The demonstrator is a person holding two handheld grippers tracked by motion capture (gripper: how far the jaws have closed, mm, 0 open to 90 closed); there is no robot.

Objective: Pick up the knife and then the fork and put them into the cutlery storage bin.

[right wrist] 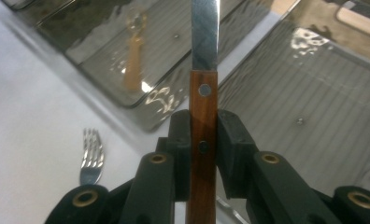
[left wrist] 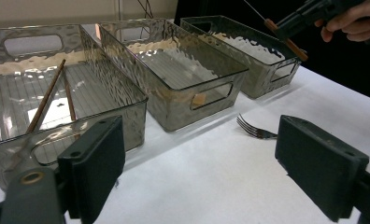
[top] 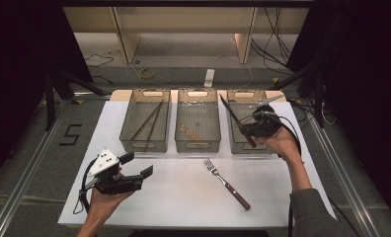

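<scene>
My right gripper [top: 247, 129] is shut on the wooden handle of a knife [top: 229, 109] and holds it over the front of the right clear bin [top: 237, 148]. In the right gripper view the jaws clamp the handle [right wrist: 202, 140] from both sides, and the steel blade [right wrist: 204, 42] points away over the bin floor [right wrist: 314, 93]. A fork [top: 226, 183] with a wooden handle lies on the white table between my hands. My left gripper [top: 137, 164] hovers open and empty at the front left; its view has the fork's tines [left wrist: 253, 130] ahead.
Three clear bins stand in a row at the back. The left bin [top: 134, 146] holds two chopsticks [top: 149, 121]. In the middle bin [top: 197, 147] lies a small wooden-handled utensil [top: 189, 132]. The white table [top: 183, 202] ends close to my forearms.
</scene>
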